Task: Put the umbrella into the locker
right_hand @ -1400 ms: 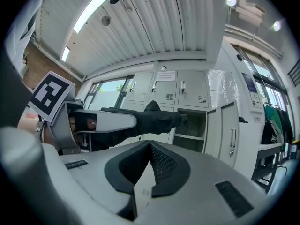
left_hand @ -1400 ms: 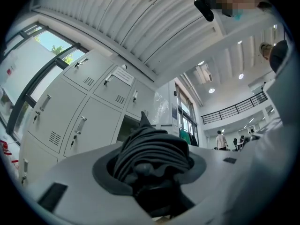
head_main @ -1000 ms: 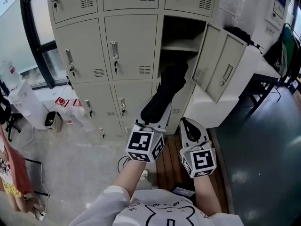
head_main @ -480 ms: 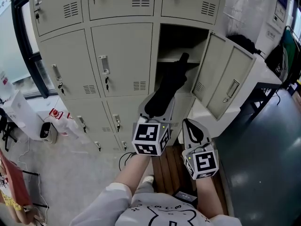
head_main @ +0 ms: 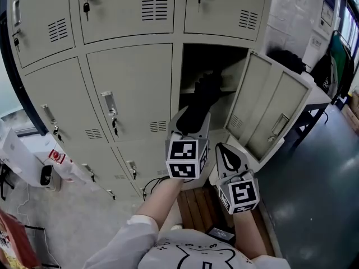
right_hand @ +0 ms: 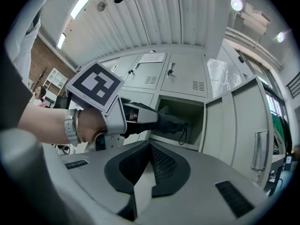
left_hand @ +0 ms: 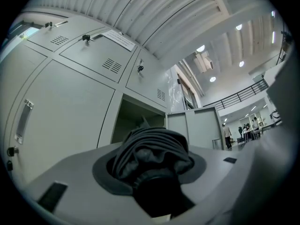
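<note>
A black folded umbrella [head_main: 200, 101] is clamped by its handle end in my left gripper [head_main: 190, 125], and its far end pokes into the open locker compartment [head_main: 208, 58]. In the left gripper view the bunched fabric of the umbrella [left_hand: 151, 150] fills the jaws of the left gripper [left_hand: 151, 175], with the open compartment [left_hand: 135, 123] just beyond. My right gripper [head_main: 224, 152] hangs to the right and slightly below, shut and empty. From the right gripper [right_hand: 149, 168], I see the umbrella [right_hand: 166, 121] and its strap at the compartment mouth.
The locker's door [head_main: 268, 115] stands swung out to the right. Closed locker doors with keys [head_main: 111, 112] fill the left. A dark bag [head_main: 291, 59] lies on a white desk at right. Wooden slats [head_main: 196, 207] lie on the floor below.
Both grippers have moved forward toward the lockers. The umbrella's far end has gone from in front of the compartment to inside its opening.
</note>
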